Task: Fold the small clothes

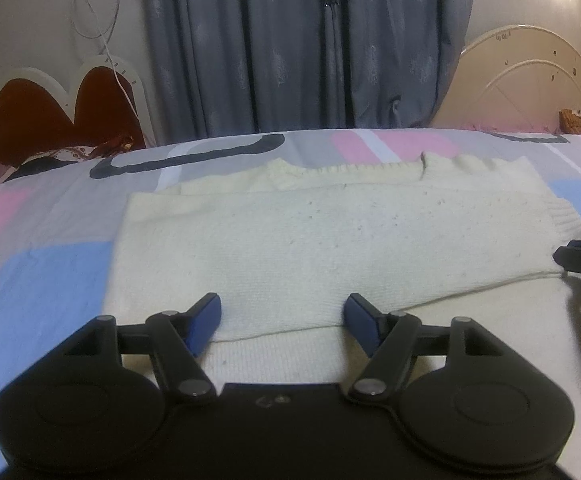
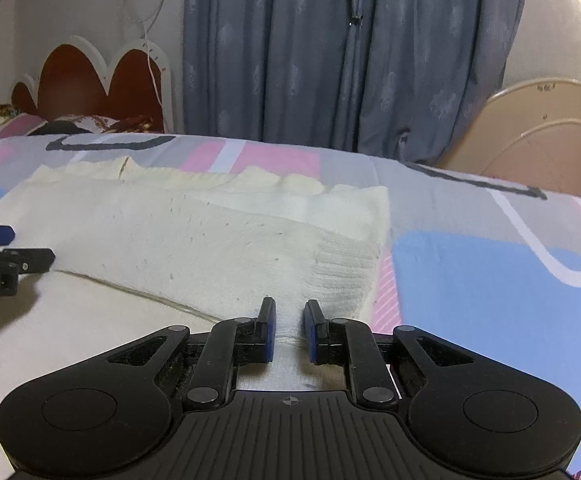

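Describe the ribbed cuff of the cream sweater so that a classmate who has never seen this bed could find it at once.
Start at the bed's patchwork cover of pink, blue and grey blocks, then find the cream knitted sweater spread on it. Its folded sleeve ends in the ribbed cuff, near the sweater's right edge. Only this patch shows raised ridges; the knit around it is smooth.

Cream knit sweater (image 1: pixel 330 240) on a bedspread (image 2: pixel 490 280) of pink, blue and grey blocks; grey-blue curtains (image 1: pixel 310 40).
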Demonstrator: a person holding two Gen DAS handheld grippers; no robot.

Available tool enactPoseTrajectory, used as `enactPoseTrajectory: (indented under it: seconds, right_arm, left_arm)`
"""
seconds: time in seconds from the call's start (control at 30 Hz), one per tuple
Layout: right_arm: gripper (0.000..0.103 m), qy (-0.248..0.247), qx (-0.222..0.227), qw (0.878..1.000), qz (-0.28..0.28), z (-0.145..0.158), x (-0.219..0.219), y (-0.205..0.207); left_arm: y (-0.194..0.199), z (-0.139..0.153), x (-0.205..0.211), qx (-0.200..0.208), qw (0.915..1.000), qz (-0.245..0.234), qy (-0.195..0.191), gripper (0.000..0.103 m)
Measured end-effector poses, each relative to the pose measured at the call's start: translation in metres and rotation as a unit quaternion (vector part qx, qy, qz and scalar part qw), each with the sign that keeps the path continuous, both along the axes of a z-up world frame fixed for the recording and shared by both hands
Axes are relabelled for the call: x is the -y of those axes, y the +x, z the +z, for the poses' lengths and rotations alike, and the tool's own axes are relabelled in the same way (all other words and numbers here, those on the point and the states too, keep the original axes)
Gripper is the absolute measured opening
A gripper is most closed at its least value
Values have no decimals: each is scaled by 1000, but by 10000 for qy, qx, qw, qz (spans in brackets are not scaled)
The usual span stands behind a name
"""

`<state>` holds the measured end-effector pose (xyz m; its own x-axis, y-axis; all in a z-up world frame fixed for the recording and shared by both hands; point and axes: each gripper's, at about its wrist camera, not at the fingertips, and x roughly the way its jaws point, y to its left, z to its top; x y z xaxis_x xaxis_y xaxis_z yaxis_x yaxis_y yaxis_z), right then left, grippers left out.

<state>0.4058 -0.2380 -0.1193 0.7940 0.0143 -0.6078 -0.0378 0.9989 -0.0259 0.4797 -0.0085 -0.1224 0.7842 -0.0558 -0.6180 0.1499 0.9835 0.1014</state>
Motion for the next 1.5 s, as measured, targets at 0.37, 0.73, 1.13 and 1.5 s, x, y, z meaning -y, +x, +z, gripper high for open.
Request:
enactPoseTrajectory:
  seconds: [0.37, 0.73, 1.13, 1.5]
  right_arm:
    - [15, -722, -126, 9971, 213, 0, -14, 4]
    - [68, -179, -309, 9990, 276, 31, 10, -35]
    - [44, 2638, -1048, 9587, -163, 25, 91, -206]
    - [44, 3986, -1230, 9076, -476, 20, 107, -281]
  left_arm:
    - [3, 2, -3, -85, 9995, -277, 141, 72]
    - [-72, 25, -64, -131, 9998, -113, -15, 71]
    - [-230, 23, -163, -973, 9868, 103, -1292, 66]
    - [-293, 11, -171, -1391, 9479, -107, -2865, 64]
